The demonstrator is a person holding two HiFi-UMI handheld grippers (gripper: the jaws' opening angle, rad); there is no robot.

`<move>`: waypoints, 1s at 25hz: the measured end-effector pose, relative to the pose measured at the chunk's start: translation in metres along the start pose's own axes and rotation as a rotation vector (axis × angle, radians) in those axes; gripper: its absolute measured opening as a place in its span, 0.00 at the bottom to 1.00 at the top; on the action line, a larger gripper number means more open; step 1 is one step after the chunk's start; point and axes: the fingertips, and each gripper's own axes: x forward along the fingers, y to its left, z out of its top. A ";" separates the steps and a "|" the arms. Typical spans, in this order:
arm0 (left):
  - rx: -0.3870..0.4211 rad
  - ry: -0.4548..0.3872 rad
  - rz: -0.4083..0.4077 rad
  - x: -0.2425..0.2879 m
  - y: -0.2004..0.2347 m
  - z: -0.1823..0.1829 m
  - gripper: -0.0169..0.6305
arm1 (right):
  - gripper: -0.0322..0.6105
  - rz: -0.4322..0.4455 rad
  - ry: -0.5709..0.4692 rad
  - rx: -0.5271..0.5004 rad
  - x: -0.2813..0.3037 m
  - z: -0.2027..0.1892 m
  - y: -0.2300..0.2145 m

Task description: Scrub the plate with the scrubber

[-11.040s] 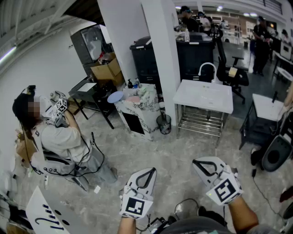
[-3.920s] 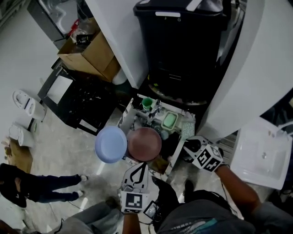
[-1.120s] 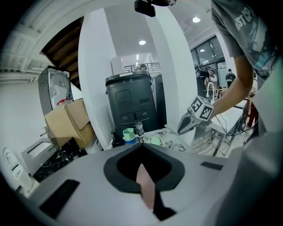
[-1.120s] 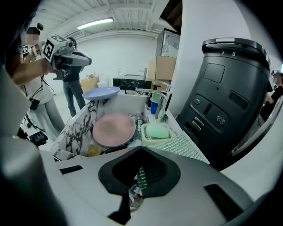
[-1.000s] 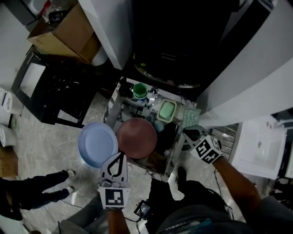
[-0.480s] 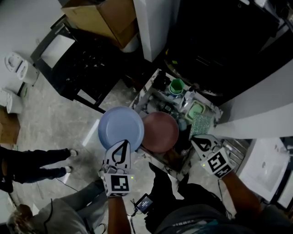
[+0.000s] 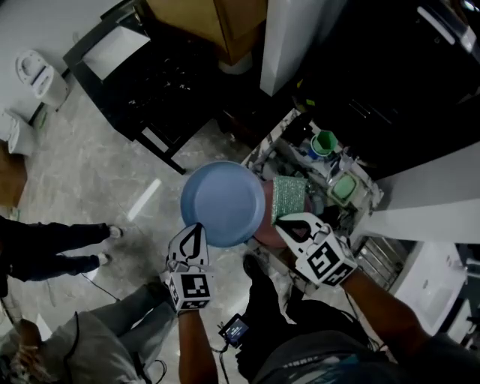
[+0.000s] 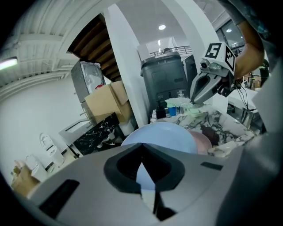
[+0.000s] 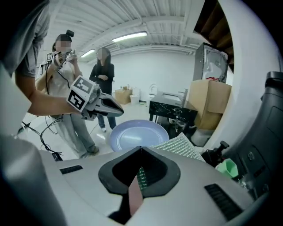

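Observation:
My left gripper (image 7: 197, 227) is shut on the near rim of a light blue plate (image 7: 223, 204) and holds it up in front of the small marble counter (image 7: 274, 142). My right gripper (image 7: 287, 220) is shut on a thin green mesh scrubber (image 7: 289, 196), which sits against the plate's right rim. In the left gripper view the blue plate (image 8: 164, 136) rises past the closed jaws, with a pink plate (image 8: 202, 140) behind it. In the right gripper view the scrubber (image 9: 177, 147) fans out from the jaws beside the blue plate (image 9: 136, 134).
The counter carries a green cup (image 7: 324, 142) and a pale green tub (image 7: 342, 187). A cardboard box (image 7: 225, 19) and a black table (image 7: 142, 67) stand to the left. A person's legs (image 7: 52, 240) are at the left. A white sink unit (image 7: 439, 289) is at the lower right.
My right gripper has carried the scrubber left from the counter's right side to the blue plate's right rim. The blue plate now covers most of the pink plate.

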 end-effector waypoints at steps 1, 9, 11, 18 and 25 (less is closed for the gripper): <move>-0.012 0.007 0.005 0.001 0.003 -0.009 0.03 | 0.10 0.021 0.002 -0.014 0.012 0.007 0.005; -0.092 0.015 0.005 0.013 0.020 -0.058 0.03 | 0.10 0.171 0.106 -0.092 0.094 0.026 0.041; -0.098 0.009 -0.003 0.016 0.023 -0.062 0.03 | 0.10 0.203 0.141 -0.104 0.108 0.024 0.050; -0.117 -0.014 -0.022 0.023 0.036 -0.071 0.03 | 0.10 0.327 0.230 -0.192 0.159 0.034 0.085; -0.129 -0.042 -0.060 0.031 0.035 -0.071 0.03 | 0.10 0.305 0.240 -0.250 0.197 0.049 0.067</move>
